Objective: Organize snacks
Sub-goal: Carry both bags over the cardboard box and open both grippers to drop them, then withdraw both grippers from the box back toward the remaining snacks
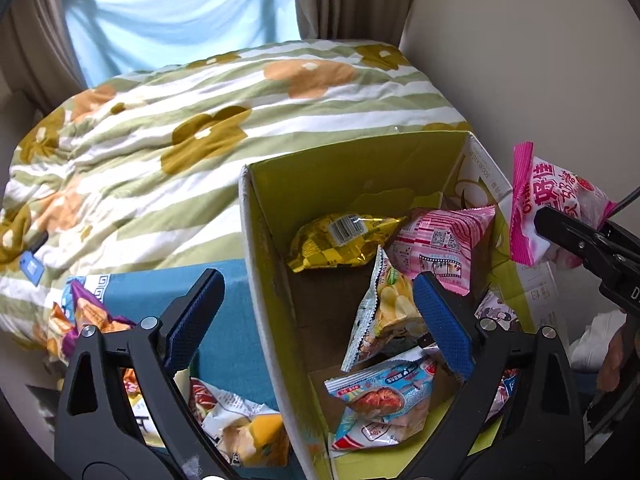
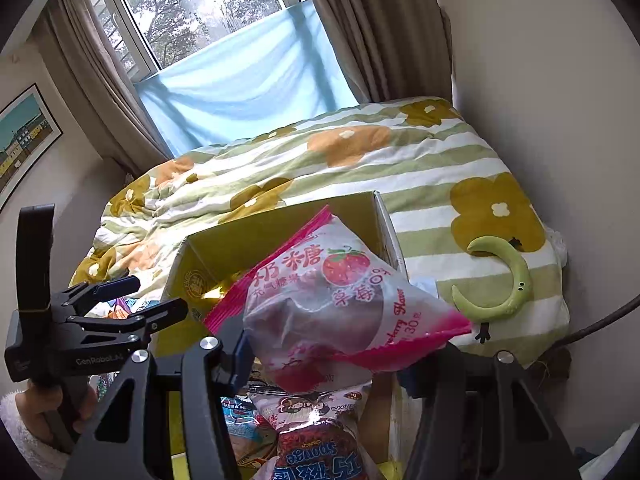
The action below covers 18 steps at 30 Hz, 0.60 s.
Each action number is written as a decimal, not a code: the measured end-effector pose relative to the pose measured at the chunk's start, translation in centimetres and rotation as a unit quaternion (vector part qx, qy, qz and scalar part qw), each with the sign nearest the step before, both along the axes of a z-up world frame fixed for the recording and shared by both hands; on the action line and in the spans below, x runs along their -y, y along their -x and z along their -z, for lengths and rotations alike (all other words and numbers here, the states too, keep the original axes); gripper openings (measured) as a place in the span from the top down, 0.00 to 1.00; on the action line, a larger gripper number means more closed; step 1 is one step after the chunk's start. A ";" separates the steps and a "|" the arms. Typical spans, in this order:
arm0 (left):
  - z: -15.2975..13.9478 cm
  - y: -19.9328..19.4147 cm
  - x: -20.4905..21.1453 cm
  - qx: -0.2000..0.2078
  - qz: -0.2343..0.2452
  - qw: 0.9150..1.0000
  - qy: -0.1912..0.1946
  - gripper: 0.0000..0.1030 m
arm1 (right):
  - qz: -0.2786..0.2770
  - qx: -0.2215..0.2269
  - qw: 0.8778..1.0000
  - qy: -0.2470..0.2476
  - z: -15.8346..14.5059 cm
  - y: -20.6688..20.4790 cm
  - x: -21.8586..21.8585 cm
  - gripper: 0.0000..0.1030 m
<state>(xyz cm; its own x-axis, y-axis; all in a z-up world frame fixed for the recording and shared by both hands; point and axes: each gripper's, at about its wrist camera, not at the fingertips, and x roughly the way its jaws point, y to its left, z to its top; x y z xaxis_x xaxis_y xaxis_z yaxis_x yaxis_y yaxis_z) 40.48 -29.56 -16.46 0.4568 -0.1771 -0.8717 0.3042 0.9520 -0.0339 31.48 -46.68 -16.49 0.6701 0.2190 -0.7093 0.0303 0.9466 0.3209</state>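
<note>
**Snack sorting: right tool loaded, left tool empty**

Your right tool (image 2: 340, 356) is clamped on a pink strawberry candy bag (image 2: 340, 304), held above the open cardboard box (image 1: 360, 168). Your left tool (image 1: 320, 320) stands apart, empty, straddling the box's left wall. Inside the box lie a yellow packet (image 1: 340, 240), a pink packet (image 1: 440, 244) and further snack bags. The box sits beside the bed (image 1: 200, 120).

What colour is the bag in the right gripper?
Pink and white snack bag; right wrist view shows it best.
</note>
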 end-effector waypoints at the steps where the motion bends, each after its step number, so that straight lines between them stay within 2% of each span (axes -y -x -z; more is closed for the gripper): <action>1: 0.0 0.1 -0.3 -0.001 -0.003 1.000 -0.001 0.08 | -0.006 -0.001 1.000 0.001 -0.1 -0.3 -0.2 0.49; 7: 0.0 0.5 -2.2 -0.010 -0.033 0.999 0.022 0.08 | -0.044 -0.018 0.999 0.016 0.1 -3.6 -1.8 0.49; 12: 0.4 1.1 -3.2 -0.012 -0.052 0.998 0.014 0.08 | -0.055 -0.030 0.998 0.017 0.8 -6.4 -2.5 0.47; 13: 0.5 1.3 -3.3 -0.012 -0.056 0.998 0.012 0.08 | -0.056 -0.030 0.998 0.020 1.0 -6.8 -2.7 0.45; 15: 0.8 1.7 -3.5 -0.019 -0.061 0.998 0.021 0.08 | -0.059 -0.033 0.997 0.023 1.5 -7.4 -3.1 0.32; 16: 1.0 2.0 -3.6 -0.023 -0.062 0.997 0.025 0.08 | -0.065 -0.035 0.997 0.021 1.8 -7.5 -3.3 0.16; 17: 1.1 2.4 -3.6 -0.026 -0.064 0.997 0.026 0.08 | -0.076 -0.038 0.996 0.017 1.9 -7.4 -3.6 0.09; 18: 1.2 2.7 -3.6 -0.027 -0.065 0.997 0.025 0.08 | -0.084 -0.036 0.996 0.015 2.0 -7.1 -3.8 0.09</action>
<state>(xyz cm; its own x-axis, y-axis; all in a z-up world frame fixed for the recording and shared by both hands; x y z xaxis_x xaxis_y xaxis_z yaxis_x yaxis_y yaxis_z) 37.74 -25.93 -17.71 0.4308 -0.1640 -0.8874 0.1745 0.9799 -0.0964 38.58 -42.85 -18.52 0.5733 0.3009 -0.7621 -0.1070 0.9496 0.2945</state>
